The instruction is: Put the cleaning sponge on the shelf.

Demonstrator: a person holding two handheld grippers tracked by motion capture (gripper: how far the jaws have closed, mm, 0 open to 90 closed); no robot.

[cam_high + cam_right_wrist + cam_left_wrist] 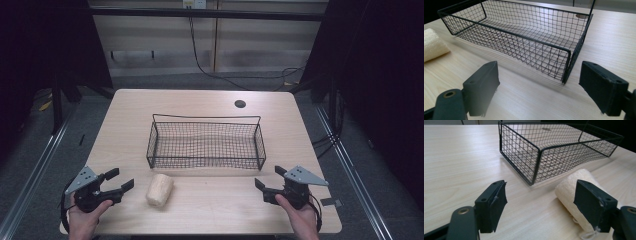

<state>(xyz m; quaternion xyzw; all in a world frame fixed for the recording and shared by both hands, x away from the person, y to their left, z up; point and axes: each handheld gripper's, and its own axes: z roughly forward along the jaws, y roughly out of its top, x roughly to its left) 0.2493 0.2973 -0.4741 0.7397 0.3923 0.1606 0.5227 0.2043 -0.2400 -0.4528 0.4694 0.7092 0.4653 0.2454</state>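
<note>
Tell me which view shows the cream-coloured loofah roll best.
The high view: the cream-coloured loofah roll lies whole on the table, just in front of the black wire basket. The left gripper view shows it closer, but a jaw covers part of it. The right gripper view catches one end at its left edge.

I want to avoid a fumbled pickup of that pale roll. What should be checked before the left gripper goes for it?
1. Left gripper jaws open, nothing held: ok.
2. Pale roll lying free on the table, apart from the wire basket: ok.
3. Roll between the left jaws: not ok; in the left gripper view it lies behind the right-hand jaw, off to one side.
4. Basket empty, ready to receive: ok.
5. Right gripper open and away from the roll: ok.
6. Whether the roll is soft or stiff: cannot tell.
</note>
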